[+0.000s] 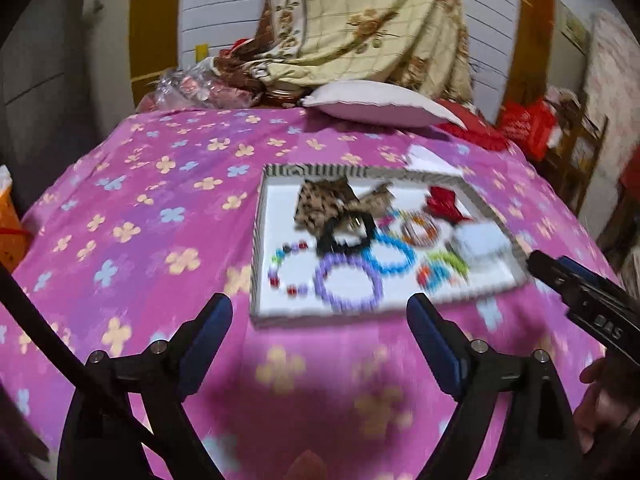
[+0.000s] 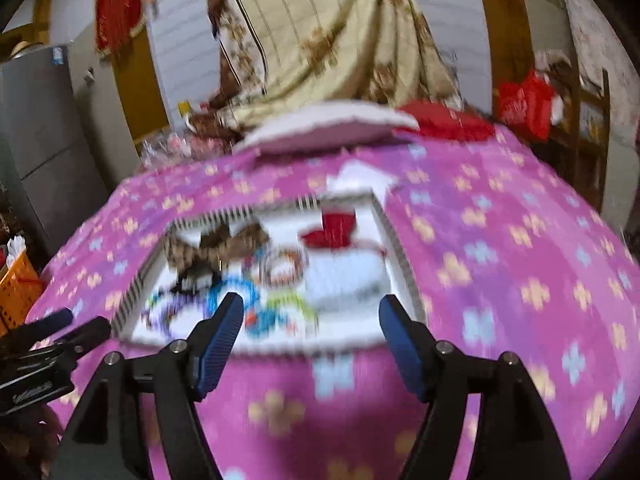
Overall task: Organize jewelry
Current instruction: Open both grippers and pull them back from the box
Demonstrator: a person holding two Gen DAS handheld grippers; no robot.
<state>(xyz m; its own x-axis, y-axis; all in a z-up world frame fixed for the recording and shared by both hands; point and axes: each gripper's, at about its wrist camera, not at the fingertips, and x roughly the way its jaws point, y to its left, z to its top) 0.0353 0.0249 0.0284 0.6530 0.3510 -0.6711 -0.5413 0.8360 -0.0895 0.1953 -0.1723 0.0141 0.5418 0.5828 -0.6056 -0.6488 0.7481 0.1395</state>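
Now left tongs (image 1: 320,312) wide apart, empty; right tongs (image 2: 312,312) likewise, above tray (image 1: 256,240).

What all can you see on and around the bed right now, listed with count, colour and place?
Tray: one, white with striped rim, on the bedspread.
Purple bracelet: one, tray's near edge.
Blue bracelet: one, behind the purple one.
Multicolour bracelets: about three, spread across the tray.
Black scrunchie: one, tray centre.
Leopard bows: two, brown, tray's far side.
Red bow: one, far right corner.
White box: one, tray's right.
Bedspread: pink, flowered.
Pillow: one, white, far end.
Left claw: open, empty.
Right claw: open, empty.
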